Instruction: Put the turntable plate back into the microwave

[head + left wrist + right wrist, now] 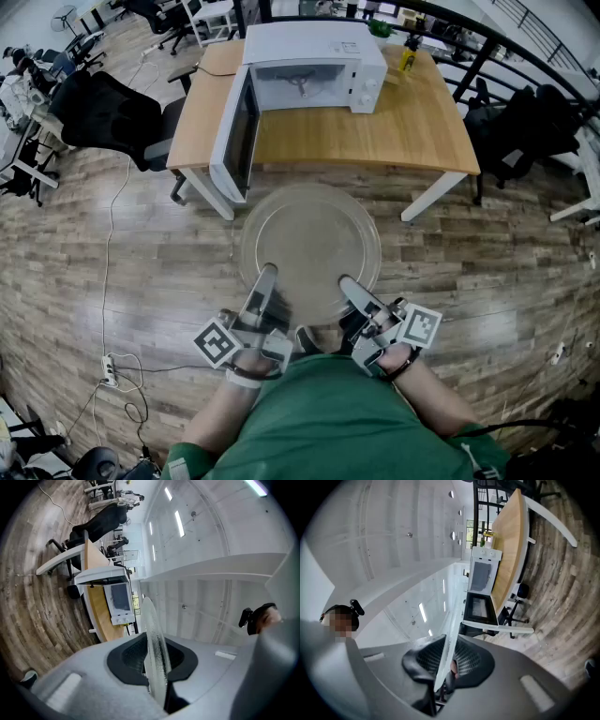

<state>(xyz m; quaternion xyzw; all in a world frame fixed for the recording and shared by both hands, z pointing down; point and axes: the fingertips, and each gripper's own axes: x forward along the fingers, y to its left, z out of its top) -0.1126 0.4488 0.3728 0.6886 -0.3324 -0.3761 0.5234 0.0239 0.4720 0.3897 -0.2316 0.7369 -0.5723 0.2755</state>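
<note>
On a plank floor (141, 262), the far wooden desk (375, 141) carries an open white microwave (314, 66). Nearer, above the floor, the left hand-held gripper (267, 275) and right hand-held gripper (347, 283) pinch the near rim of the clear round turntable plate (309, 234).

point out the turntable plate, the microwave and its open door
turntable plate (309, 234): head view, middle of the glass
microwave (309, 42): head view, its white top
open door (238, 136): head view, its dark window
</note>
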